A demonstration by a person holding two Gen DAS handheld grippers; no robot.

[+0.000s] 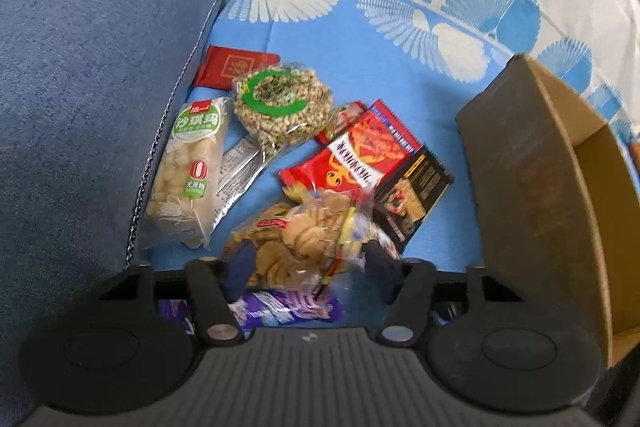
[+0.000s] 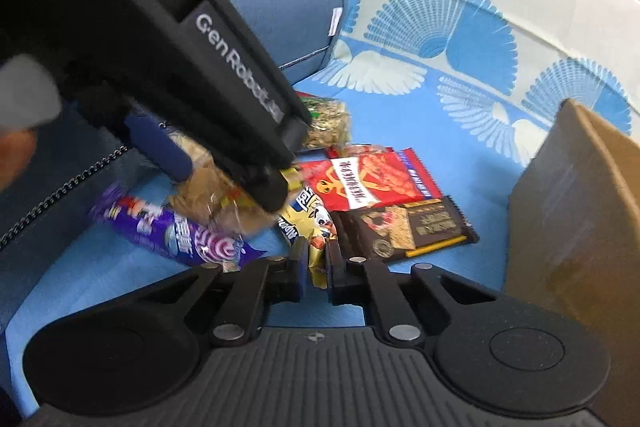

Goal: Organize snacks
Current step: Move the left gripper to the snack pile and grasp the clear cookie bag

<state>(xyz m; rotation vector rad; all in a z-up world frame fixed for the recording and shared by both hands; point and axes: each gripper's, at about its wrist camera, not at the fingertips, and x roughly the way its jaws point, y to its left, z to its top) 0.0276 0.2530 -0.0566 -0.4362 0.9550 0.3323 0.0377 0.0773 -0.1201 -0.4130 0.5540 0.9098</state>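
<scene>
the left gripper (image 1: 306, 259) has its fingers (image 1: 240, 261) closed on a clear bag of biscuits (image 1: 296, 243), held just above the blue patterned bedspread (image 1: 360, 67). the right gripper (image 2: 314, 267) pinches the end of a yellow snack packet (image 2: 308, 223) between nearly shut fingers (image 2: 334, 259). under the biscuit bag lies a purple wrapper (image 2: 176, 231). beside the yellow packet sit a dark chocolate bar (image 2: 404, 227) and a red snack packet (image 2: 360, 183). nearer the blue cushion (image 1: 88, 87) lie a green-labelled cake pack (image 1: 192, 171), a round nut pack (image 1: 280, 103) and a red envelope (image 1: 228, 67). a cardboard box (image 1: 552, 187) stands open at the bedspread's right edge.
</scene>
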